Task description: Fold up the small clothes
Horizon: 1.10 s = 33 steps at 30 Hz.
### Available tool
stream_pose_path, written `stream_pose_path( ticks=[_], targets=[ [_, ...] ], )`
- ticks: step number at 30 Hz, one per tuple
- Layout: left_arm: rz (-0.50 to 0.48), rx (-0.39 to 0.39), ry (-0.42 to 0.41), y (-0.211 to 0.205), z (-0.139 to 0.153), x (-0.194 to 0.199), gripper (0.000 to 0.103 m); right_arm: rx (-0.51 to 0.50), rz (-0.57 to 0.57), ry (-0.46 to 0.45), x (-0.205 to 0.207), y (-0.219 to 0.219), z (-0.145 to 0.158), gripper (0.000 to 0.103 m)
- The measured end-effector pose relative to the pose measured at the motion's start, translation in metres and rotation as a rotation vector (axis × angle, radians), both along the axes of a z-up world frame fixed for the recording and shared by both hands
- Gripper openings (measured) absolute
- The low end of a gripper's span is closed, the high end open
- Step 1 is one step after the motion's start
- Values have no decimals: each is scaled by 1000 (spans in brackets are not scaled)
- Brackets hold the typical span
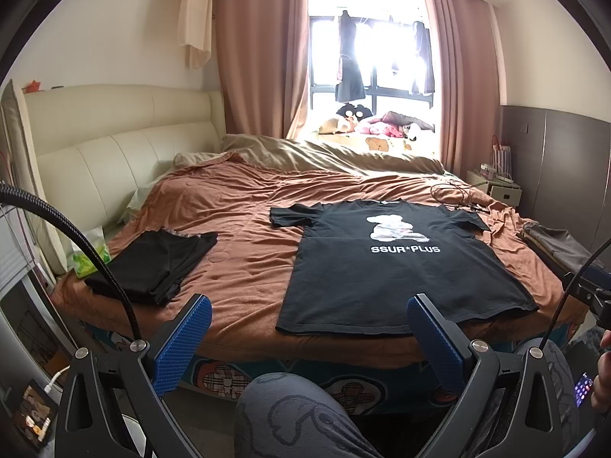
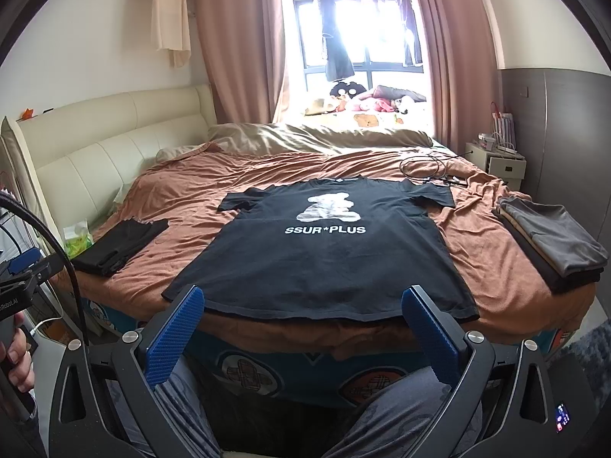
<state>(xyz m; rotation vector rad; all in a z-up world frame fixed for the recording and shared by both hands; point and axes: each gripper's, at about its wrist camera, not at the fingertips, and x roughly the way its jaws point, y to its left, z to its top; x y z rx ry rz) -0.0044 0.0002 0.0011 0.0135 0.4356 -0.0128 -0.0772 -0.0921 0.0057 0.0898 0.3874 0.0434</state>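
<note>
Now, at the foot of a bed (image 2: 236, 175) with a rust-brown cover, I hold both grippers above my knees, short of the mattress edge. My left gripper (image 1: 309, 307) has its blue-padded fingers (image 1: 427, 320) spread wide, gripping nothing; my right gripper (image 2: 303, 299) is likewise agape and empty. Straight ahead at 12 o'clock from the right gripper, a black T-shirt (image 2: 320, 259) with a white bear and lettering lies flat, front up, hem toward me, sleeves out. At 10 o'clock rests a rumpled black garment (image 2: 118, 244); at 2 o'clock sits a stack of folded clothes (image 2: 553, 244), grey on top.
</note>
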Motion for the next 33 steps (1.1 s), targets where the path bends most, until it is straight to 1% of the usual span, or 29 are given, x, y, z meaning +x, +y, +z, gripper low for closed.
stream_pose_path(
  ticks=[27,33],
  targets=[
    [-1,-2,-2,-1,-1,-3,103,-7,6,-7,-4,2,-1,103],
    [-3,0,1,2,1,1,103,-7,7,-4,7,2,3,103]
  ],
)
